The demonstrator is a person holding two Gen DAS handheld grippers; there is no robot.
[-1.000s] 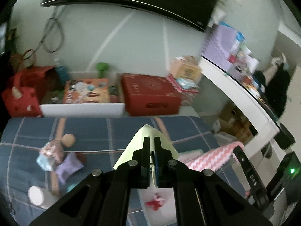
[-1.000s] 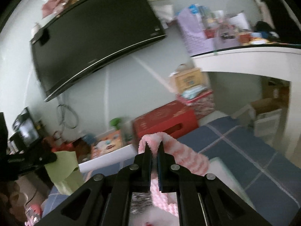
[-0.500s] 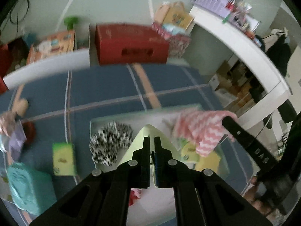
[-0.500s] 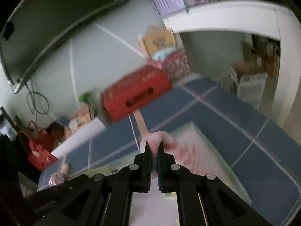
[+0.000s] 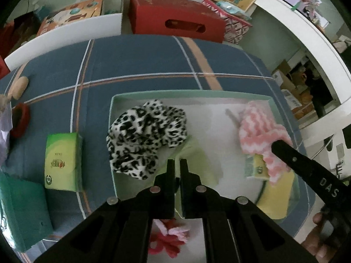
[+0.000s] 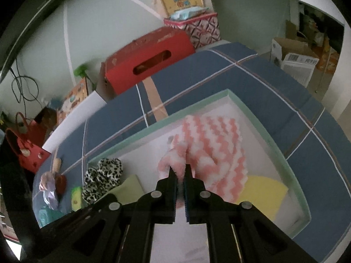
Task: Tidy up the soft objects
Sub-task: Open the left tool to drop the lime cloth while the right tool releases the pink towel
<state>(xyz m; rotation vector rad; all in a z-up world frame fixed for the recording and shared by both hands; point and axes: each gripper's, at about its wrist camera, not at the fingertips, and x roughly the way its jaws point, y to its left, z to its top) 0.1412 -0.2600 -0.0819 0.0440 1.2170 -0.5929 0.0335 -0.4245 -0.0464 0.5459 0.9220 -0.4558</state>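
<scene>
While both grippers pinch tight: left gripper [image 5: 177,163] holds green cloth [image 5: 197,162], low middle. Right gripper [image 6: 180,171] holds pink zigzag cloth [image 6: 216,144], spread up-right inside tray [image 6: 263,120]. Let go next.

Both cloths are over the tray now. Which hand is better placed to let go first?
Probably the right. Its gripper holds the pink zigzag cloth, which already lies mostly inside the tray. The left gripper pinches the light green cloth beside the leopard-print fabric; how settled it is I cannot tell.
</scene>
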